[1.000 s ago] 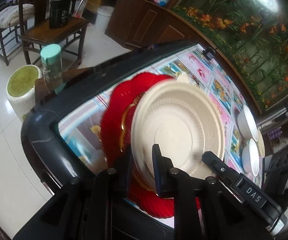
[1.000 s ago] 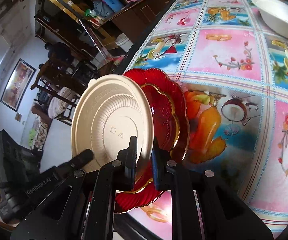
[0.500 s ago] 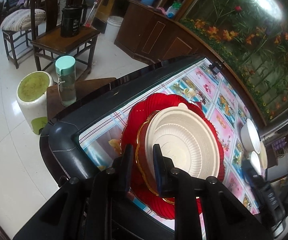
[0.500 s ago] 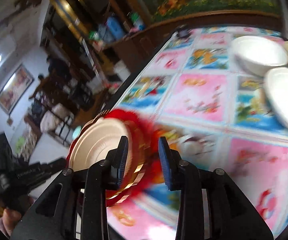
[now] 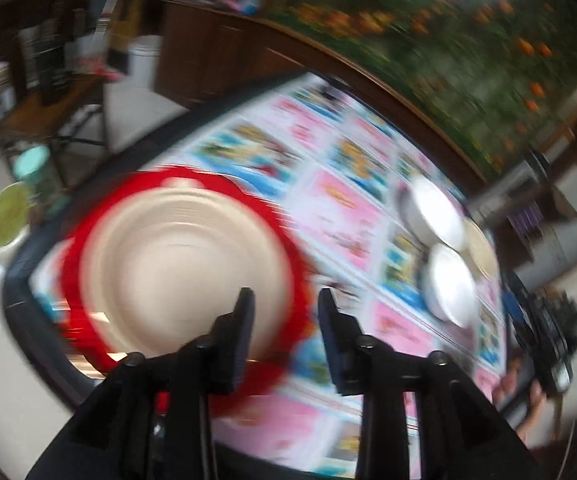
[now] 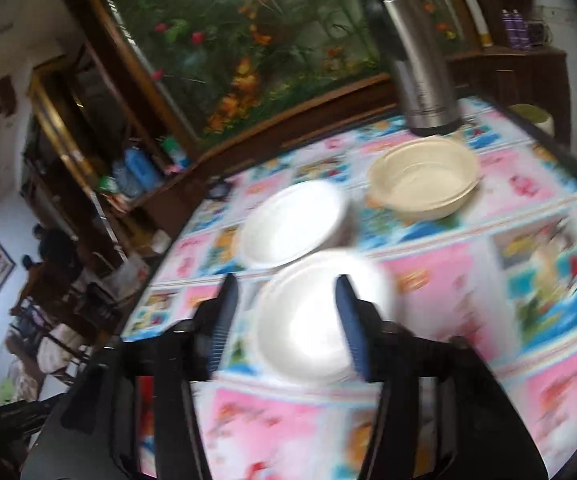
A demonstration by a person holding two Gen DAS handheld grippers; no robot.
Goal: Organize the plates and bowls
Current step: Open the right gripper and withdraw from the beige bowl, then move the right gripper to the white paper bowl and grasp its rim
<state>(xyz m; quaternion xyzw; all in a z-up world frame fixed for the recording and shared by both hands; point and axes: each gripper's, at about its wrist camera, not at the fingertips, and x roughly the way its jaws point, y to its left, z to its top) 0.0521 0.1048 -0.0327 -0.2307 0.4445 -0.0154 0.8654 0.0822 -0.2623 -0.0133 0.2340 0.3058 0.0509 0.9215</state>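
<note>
1. Left gripper (image 5: 284,300): jaws parted by a moderate gap, having just been opening; nothing between the pads. The left finger overlaps the near edge of the beige plate in the picture; whether it touches cannot be told through the blur.
2. Beige plate (image 5: 180,264): ribbed, round, resting on the red plate; at 10 o'clock from the left gripper.
3. Red plate (image 5: 284,224): scalloped rim, showing as a ring around the beige plate, lying near the table's corner.
4. Table (image 6: 448,280): covered by a pink and blue picture-tile cloth, dark rim.
5. Right gripper (image 6: 284,312): jaws about half open, having just been opening; empty. The near white bowl shows in the gap between the fingers, lying on the cloth, not gripped.
6. Near white bowl (image 6: 312,320): at 12 o'clock, just ahead of the right gripper.
7. Far white bowl (image 6: 292,224): just beyond the near one, at 12 o'clock; the two look close or touching.
8. Beige bowl (image 6: 424,180): deeper, at 1 o'clock, beside the far white bowl.
9. Steel flask (image 6: 416,60): upright, behind the beige bowl, at 1 o'clock.
</note>
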